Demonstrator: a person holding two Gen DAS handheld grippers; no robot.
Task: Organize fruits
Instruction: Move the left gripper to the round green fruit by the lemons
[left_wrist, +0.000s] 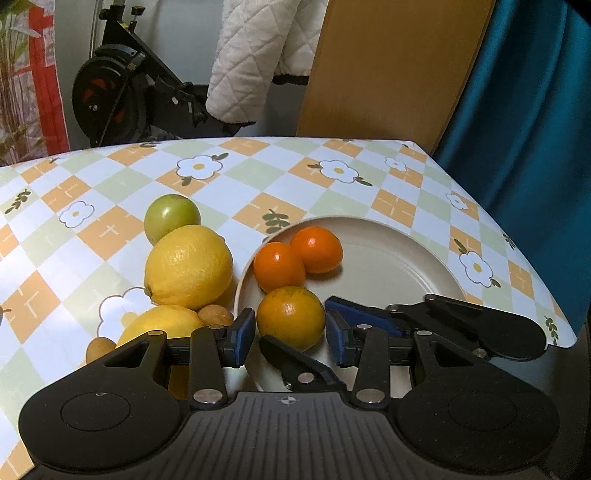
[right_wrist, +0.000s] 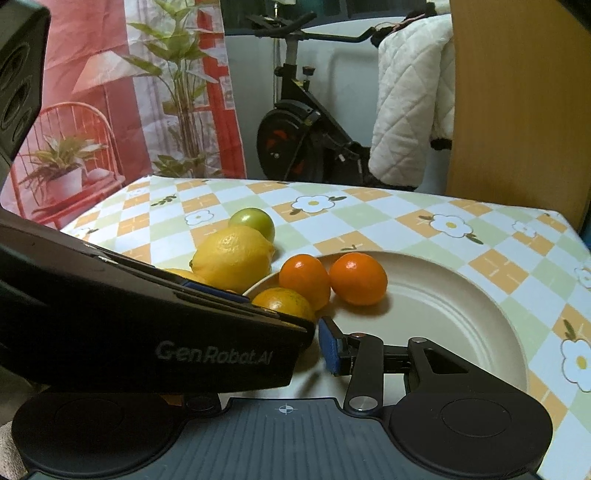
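A beige plate (left_wrist: 391, 266) lies on the checked tablecloth. Two bright tangerines (left_wrist: 277, 266) (left_wrist: 317, 249) rest at its left side. A duller orange (left_wrist: 291, 317) sits at the plate's near edge, and my left gripper (left_wrist: 289, 338) is shut on it with a blue pad tight against each flank. My right gripper (right_wrist: 288, 343) comes in from the right across the same orange. Its one visible pad (right_wrist: 328, 347) stands a sliver clear of the orange (right_wrist: 284, 302). The left gripper's body hides its other finger in the right wrist view.
Left of the plate lie a large lemon (left_wrist: 188, 266), a second lemon (left_wrist: 159, 325), a green fruit (left_wrist: 171, 216) and two small brown fruits (left_wrist: 216, 314). The table's edge (left_wrist: 517, 229) runs close on the right, with a blue curtain (left_wrist: 524, 110) and a wooden panel (left_wrist: 388, 66) beyond.
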